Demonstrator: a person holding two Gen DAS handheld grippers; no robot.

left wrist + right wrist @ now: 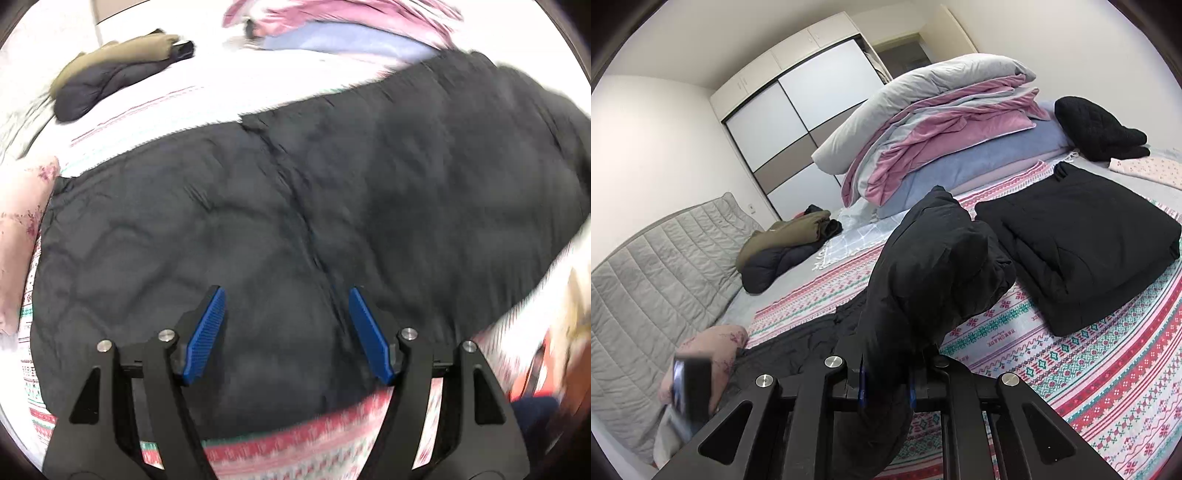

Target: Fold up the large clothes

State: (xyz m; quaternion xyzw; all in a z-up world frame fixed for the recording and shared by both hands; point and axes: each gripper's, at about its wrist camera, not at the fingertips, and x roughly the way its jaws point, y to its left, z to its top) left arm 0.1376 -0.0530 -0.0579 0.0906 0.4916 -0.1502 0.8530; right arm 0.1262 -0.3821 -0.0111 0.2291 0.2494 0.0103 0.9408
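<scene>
A large black puffer jacket [295, 221] lies spread on the patterned bedspread [295, 443]. My left gripper [288, 332] hovers over its near hem, open and empty, blue pads wide apart. In the right wrist view my right gripper [886, 384] is shut on a fold of the same black jacket [931, 266] and holds it lifted above the bed, the cloth hanging over the fingers. The left gripper also shows in the right wrist view [690, 391], blurred at lower left.
A folded black garment [1078, 251] lies on the bedspread [1108, 369] at right. An olive and dark jacket pile [783, 251] sits at the back left. Stacked pink, grey and blue bedding [942, 140] is behind. A grey quilted headboard [646, 295] runs along the left.
</scene>
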